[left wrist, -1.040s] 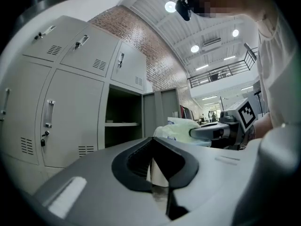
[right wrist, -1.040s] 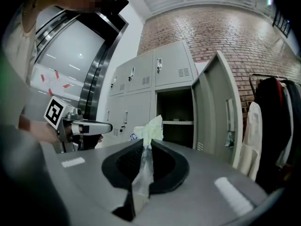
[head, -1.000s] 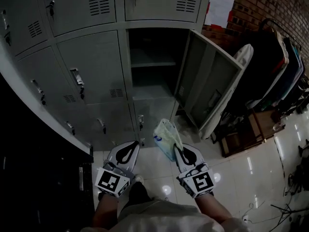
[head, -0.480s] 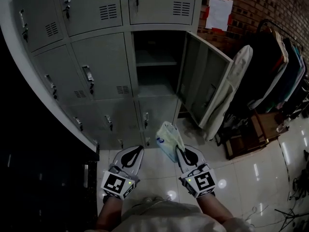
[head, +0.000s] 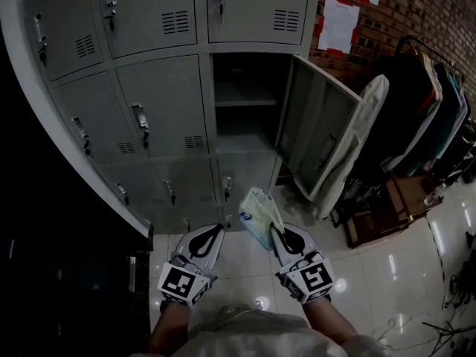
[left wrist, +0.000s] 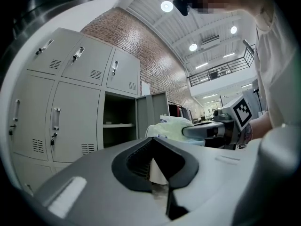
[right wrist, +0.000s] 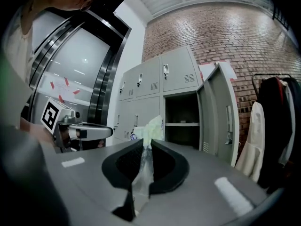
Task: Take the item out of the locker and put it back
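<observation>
A pale green plastic bag (head: pixel 259 213) with blue print hangs out in front of my right gripper (head: pixel 276 233), which is shut on its crumpled neck. In the right gripper view the bag (right wrist: pixel 151 128) rises from between the closed jaws of the right gripper (right wrist: pixel 146 143). My left gripper (head: pixel 209 235) is beside it, shut and empty; its jaw tips meet in the left gripper view (left wrist: pixel 153 141), where the bag (left wrist: pixel 171 126) shows to the right. Ahead stands the grey locker bank with one open compartment (head: pixel 245 103), its shelf bare and its door (head: pixel 320 136) swung out to the right.
Closed locker doors (head: pixel 160 103) with handles surround the open one. A white garment (head: pixel 366 129) hangs beyond the open door, beside a rack of dark clothes (head: pixel 435 103) and a wooden stool (head: pixel 372 218). Glossy floor tiles (head: pixel 387 266) lie below, and a dark structure (head: pixel 67 274) stands at left.
The lockers have shifted right and down in the head view, and more of the upper row shows. Both grippers keep their pose, and the bag stays in the right one.
</observation>
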